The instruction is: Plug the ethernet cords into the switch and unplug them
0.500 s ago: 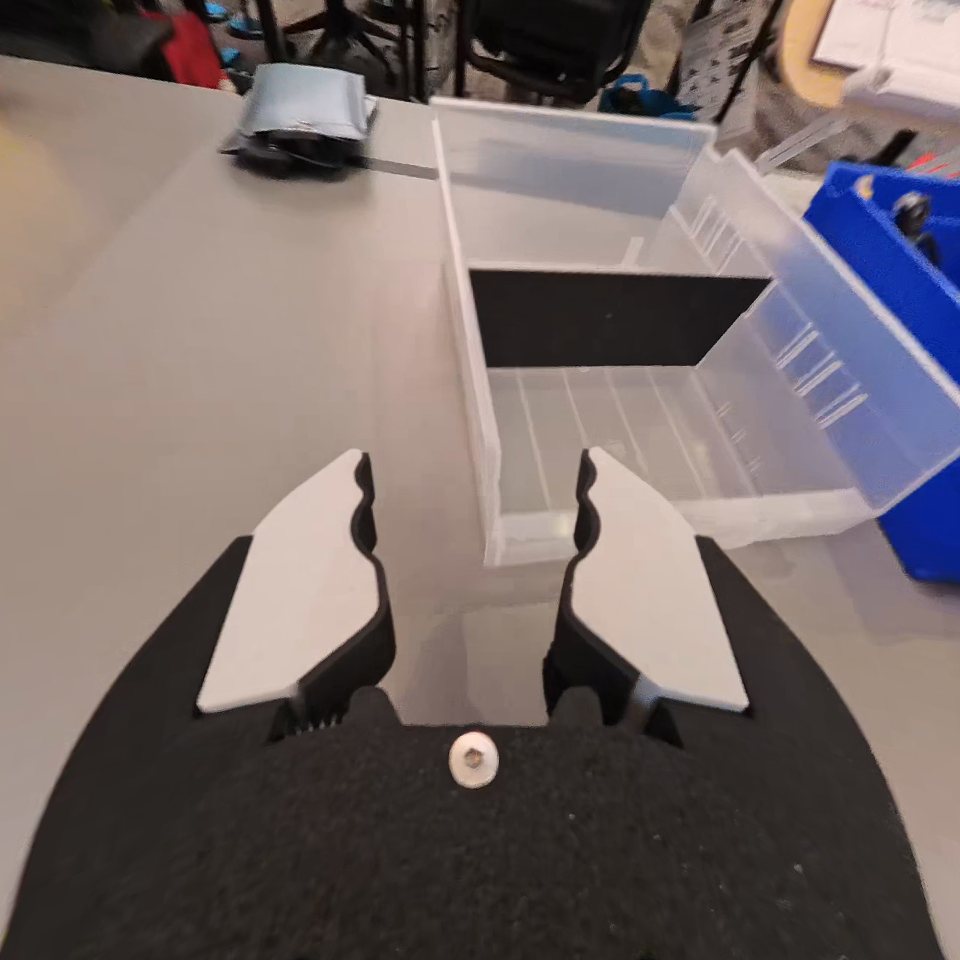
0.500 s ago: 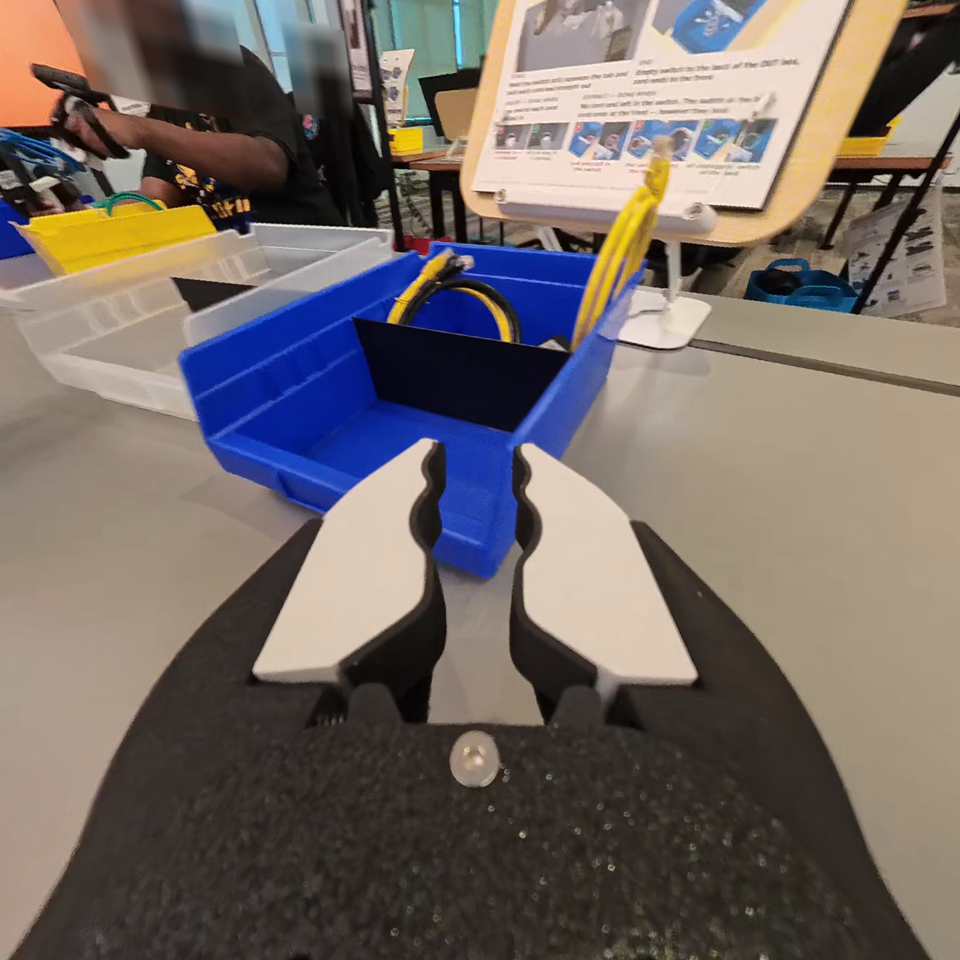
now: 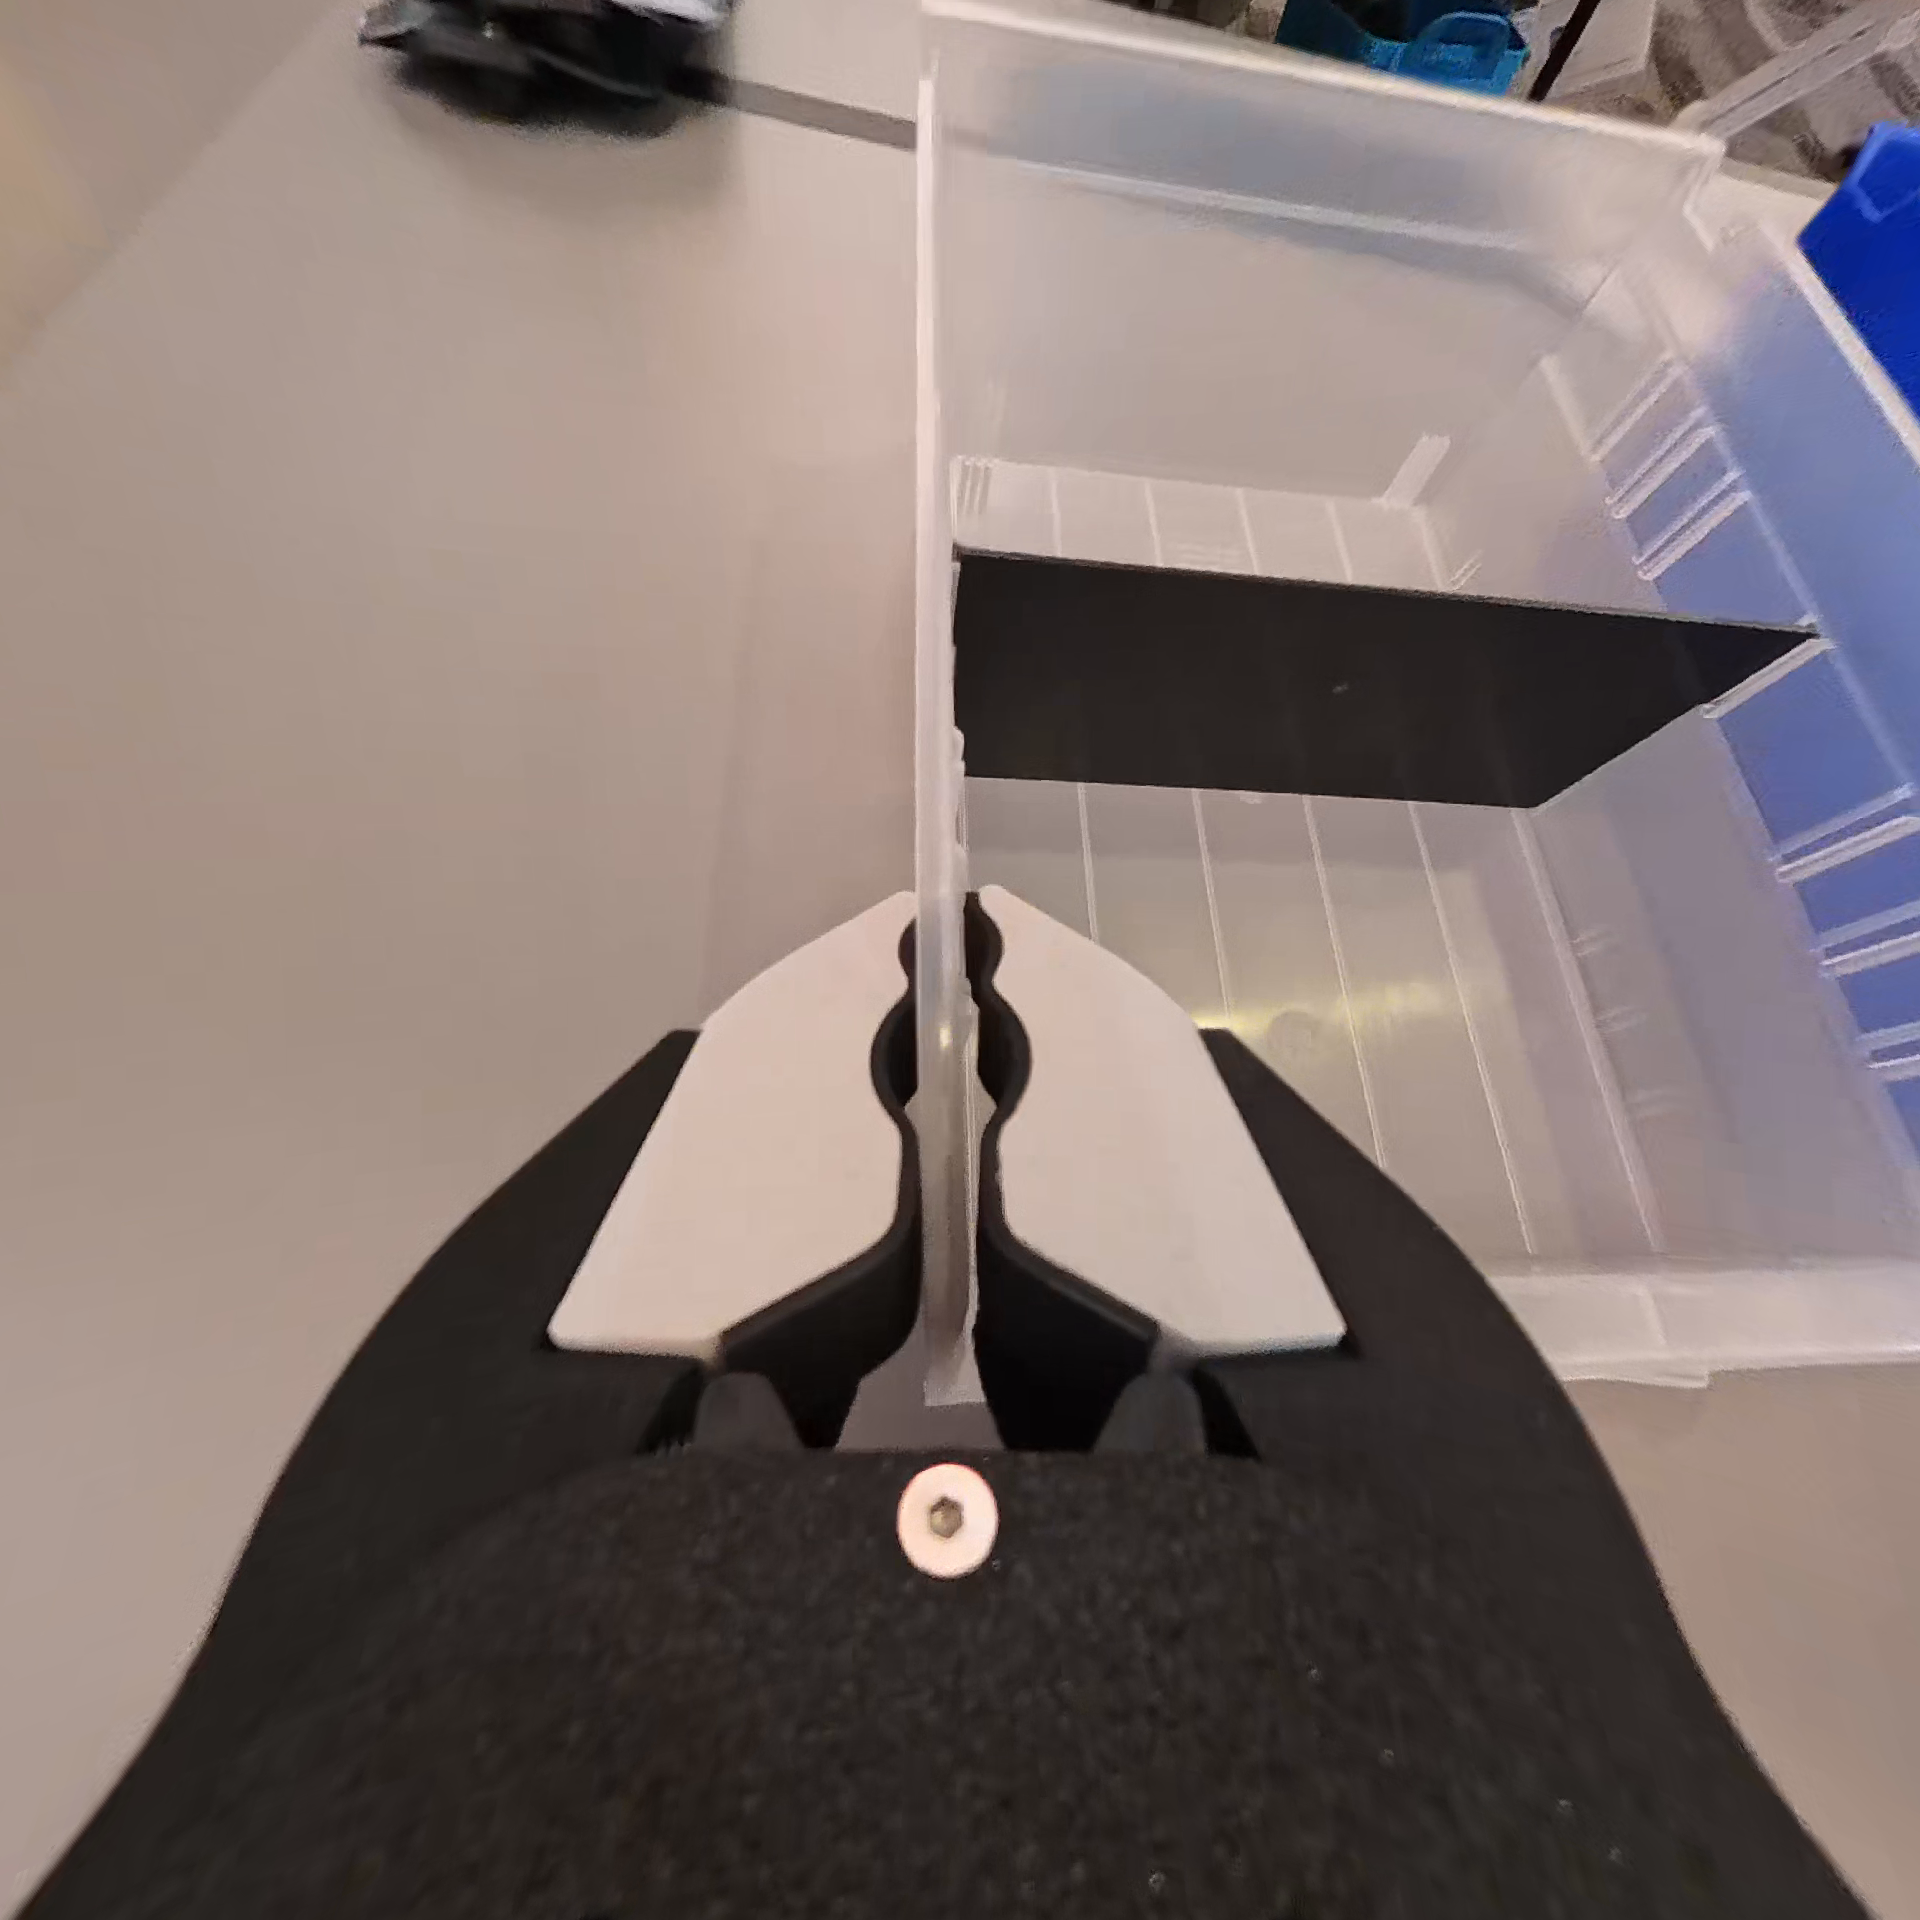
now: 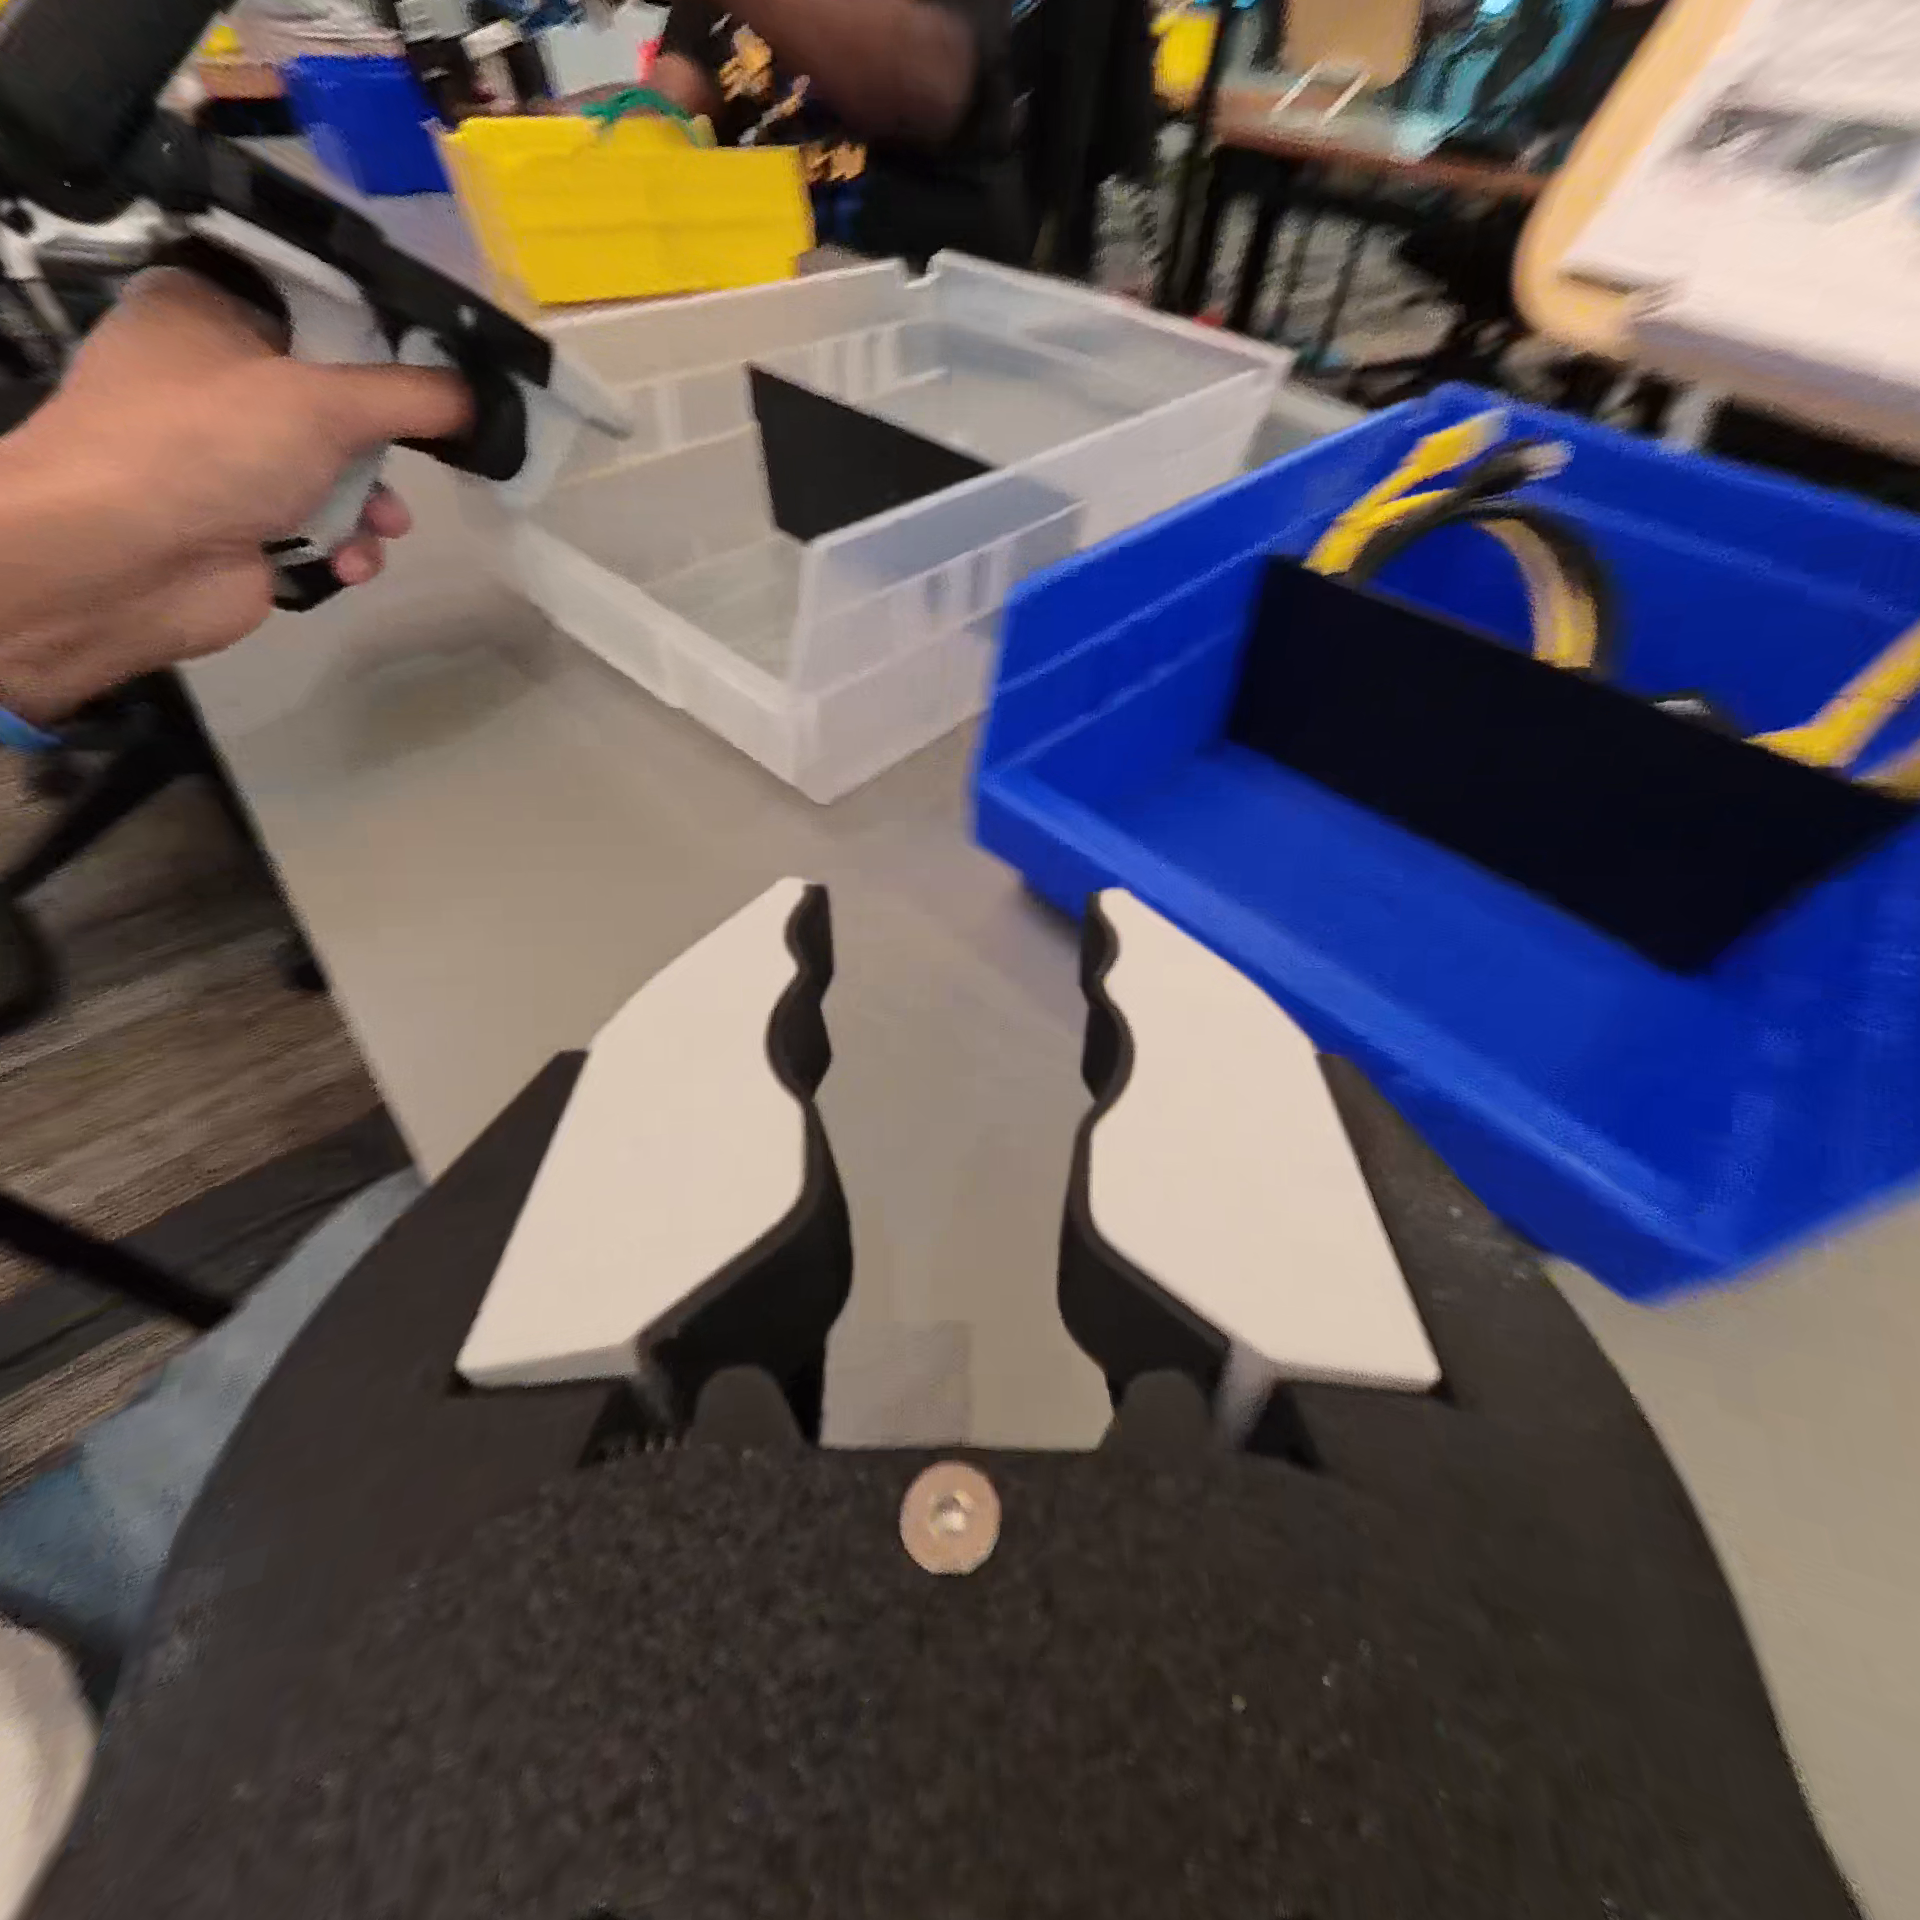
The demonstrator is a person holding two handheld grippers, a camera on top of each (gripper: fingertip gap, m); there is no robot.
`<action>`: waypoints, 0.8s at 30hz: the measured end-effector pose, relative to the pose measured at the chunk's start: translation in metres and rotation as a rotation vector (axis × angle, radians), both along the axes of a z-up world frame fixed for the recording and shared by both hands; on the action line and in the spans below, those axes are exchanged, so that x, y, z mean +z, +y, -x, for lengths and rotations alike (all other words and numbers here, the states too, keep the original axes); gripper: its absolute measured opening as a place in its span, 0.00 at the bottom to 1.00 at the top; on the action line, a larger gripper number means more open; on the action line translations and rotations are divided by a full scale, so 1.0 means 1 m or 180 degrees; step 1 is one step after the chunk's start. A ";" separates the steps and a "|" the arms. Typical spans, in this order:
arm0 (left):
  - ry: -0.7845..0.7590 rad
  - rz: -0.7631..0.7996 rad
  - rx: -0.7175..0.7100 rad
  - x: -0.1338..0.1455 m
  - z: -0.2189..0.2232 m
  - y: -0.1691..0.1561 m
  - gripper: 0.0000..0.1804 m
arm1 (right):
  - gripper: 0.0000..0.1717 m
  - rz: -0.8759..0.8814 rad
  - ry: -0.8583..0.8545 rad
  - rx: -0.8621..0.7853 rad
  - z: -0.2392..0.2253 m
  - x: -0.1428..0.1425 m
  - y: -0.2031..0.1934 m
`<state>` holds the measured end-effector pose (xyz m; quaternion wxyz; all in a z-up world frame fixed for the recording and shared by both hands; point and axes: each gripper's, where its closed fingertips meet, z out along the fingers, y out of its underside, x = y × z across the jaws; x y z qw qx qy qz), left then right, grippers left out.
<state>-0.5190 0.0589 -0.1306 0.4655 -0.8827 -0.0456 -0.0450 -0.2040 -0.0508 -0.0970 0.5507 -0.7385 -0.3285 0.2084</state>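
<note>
The grey surface carries two bins side by side, the clear bin to the left of the blue bin. The clear bin is translucent ribbed plastic, rectangular, split by an upright black divider; both of its compartments show only bare ribbed floor. The blue bin is opaque plastic with its own black divider; the ethernet cords, yellow and black, lie coiled in the compartment behind that divider, at about 1 o'clock from the right tool and well apart from it. No switch can be made out in either view. The left tool is clamped on the left side wall of the clear bin, near its front corner: the thin wall runs straight up between the two white, wavy-edged fingers, with black pads pressing on both faces. A hand holds that tool at 10 o'clock in the right wrist view. The right tool stands apart over bare surface, gripping nothing, the blue bin's front corner just beside its right finger at 2 o'clock.
</note>
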 end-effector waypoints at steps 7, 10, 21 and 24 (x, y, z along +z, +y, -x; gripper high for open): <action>0.0081 -0.0026 0.0205 0.000 -0.001 -0.080 0.02 | 0.50 0.0470 0.0154 0.0185 0.115 -0.020 -0.003; 0.0067 -0.0070 0.0195 0.001 -0.005 -0.106 0.03 | 0.44 0.0794 -0.0050 0.0032 0.137 -0.048 0.009; 0.1019 -0.0873 0.0528 0.092 -0.020 -0.154 0.03 | 0.06 0.0603 -0.0180 -0.0130 0.123 -0.002 0.001; 0.1212 -0.1314 0.0452 0.151 -0.053 -0.151 0.04 | 0.05 0.0181 0.0011 -0.0307 0.095 0.051 0.007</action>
